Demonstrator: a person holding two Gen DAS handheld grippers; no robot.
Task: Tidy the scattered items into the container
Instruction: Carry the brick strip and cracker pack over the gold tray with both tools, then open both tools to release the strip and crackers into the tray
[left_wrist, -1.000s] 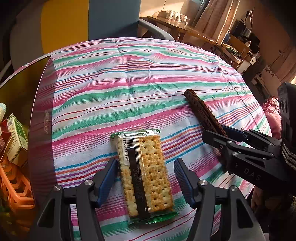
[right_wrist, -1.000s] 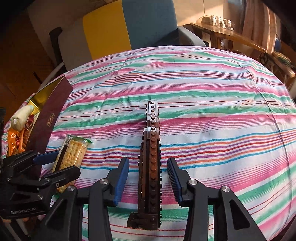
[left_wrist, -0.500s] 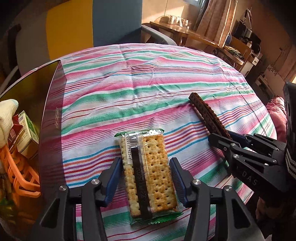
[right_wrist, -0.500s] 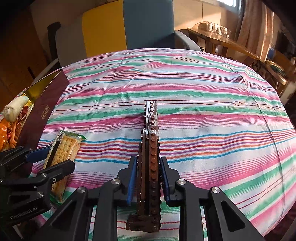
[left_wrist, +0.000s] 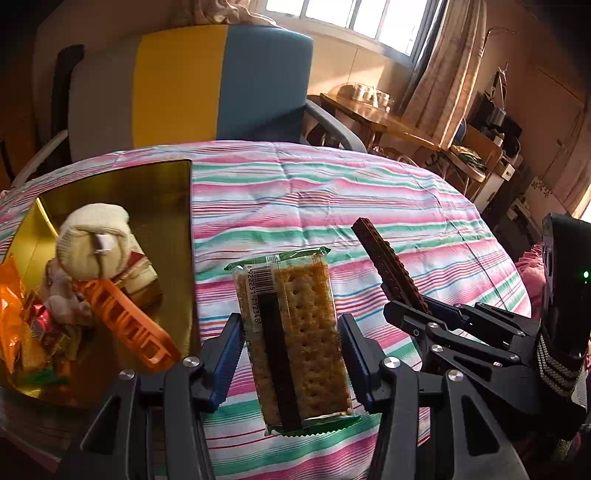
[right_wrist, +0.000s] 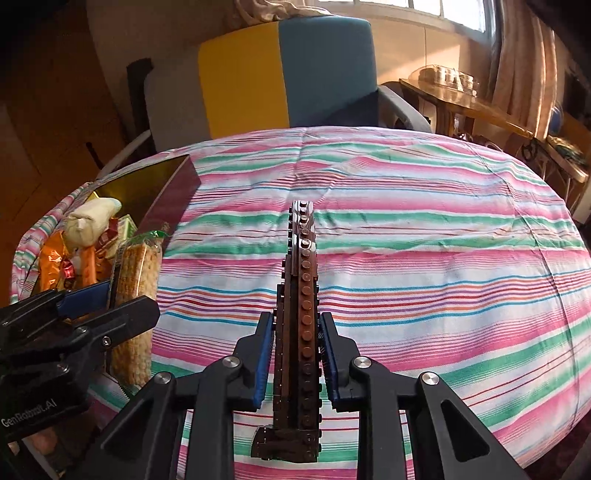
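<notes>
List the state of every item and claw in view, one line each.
Left claw: closed on the cracker packet.
Clear-wrapped cracker packet: gripped, lifted off the cloth.
Right claw: shut on the brick bar.
Long brown toy-brick bar: gripped, raised.
Gold-lined maroon box: open, partly filled.

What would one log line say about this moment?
left tool: shut on cracker pack | right tool: shut on brown brick strip | both off the cloth | box: partly filled
</notes>
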